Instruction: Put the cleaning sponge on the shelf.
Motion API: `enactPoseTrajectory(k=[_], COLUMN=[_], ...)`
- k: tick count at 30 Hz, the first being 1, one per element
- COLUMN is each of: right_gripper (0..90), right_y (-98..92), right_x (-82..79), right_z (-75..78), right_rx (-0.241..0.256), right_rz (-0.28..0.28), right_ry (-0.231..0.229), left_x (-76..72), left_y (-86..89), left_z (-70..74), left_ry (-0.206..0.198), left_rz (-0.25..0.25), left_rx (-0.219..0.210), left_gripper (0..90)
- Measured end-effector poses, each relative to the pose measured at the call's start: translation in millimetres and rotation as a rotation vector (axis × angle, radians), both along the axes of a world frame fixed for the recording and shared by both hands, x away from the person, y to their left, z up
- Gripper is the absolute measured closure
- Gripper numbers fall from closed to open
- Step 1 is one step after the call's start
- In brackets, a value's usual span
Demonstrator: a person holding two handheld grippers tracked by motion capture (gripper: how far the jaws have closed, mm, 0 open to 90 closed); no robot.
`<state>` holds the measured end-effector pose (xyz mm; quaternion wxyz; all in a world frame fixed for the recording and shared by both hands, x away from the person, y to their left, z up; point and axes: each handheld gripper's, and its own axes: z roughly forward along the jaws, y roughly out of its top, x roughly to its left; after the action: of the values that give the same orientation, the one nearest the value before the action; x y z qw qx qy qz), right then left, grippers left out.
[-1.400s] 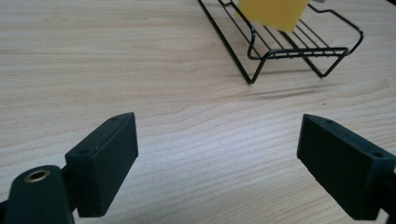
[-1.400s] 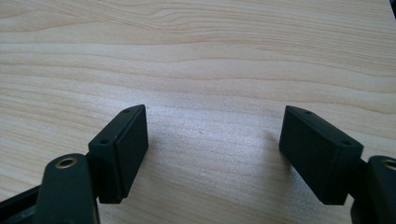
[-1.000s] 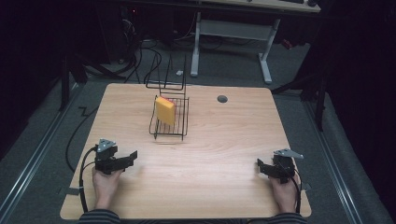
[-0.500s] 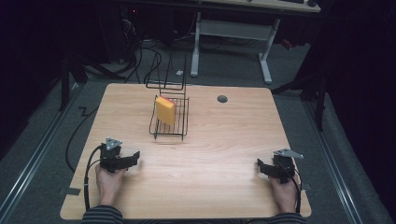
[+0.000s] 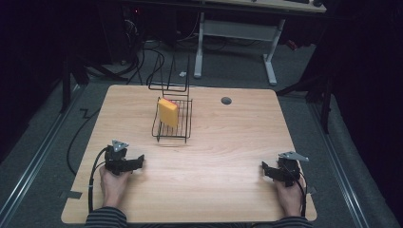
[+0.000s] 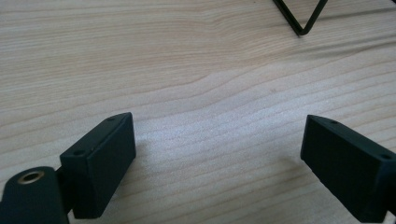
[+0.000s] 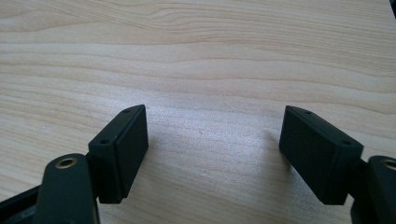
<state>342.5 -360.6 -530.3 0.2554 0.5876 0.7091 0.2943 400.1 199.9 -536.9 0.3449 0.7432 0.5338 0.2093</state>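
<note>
A black wire rack (image 5: 172,121) stands on the wooden table (image 5: 228,142), towards its far left middle. A yellow block (image 5: 168,112) leans upright inside the rack. My left gripper (image 5: 139,162) rests near the table's front left, held by a hand, open with nothing between its jaws (image 6: 219,163). A corner of the rack's wire foot (image 6: 301,18) shows beyond it. My right gripper (image 5: 264,170) lies near the front right edge, open over bare wood (image 7: 212,149).
A small dark round grommet (image 5: 226,100) sits in the table near its far edge. Beyond the table stand a white desk frame (image 5: 237,33) and cables on a dark floor. Black cables (image 5: 92,185) trail from the left gripper off the front edge.
The left hand and its gripper have shifted a little to the right and forward on the table. The right gripper has stayed where it was.
</note>
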Motion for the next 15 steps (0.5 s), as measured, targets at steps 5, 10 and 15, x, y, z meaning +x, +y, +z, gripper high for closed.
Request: enactPoseTrajectory(k=[5,10,15], right_gripper=[24.1,24.1,24.0], right_y=[0.0,0.0,0.0], right_x=[0.0,0.0,0.0], right_z=[0.0,-0.1,-0.1], right_rx=[0.0,0.0,0.0], right_rz=[0.0,-0.001,0.0], right_ry=[0.0,-0.001,-0.001], left_x=[0.7,-0.1,-0.2], left_y=[0.9,-1.0,-3.2], left_z=[-0.3,-0.4,-0.5], left_ry=[0.005,0.002,0.001], left_rz=[0.008,0.012,0.011], left_rx=[-0.005,0.023,0.046], left_gripper=[12.0,14.3,14.7])
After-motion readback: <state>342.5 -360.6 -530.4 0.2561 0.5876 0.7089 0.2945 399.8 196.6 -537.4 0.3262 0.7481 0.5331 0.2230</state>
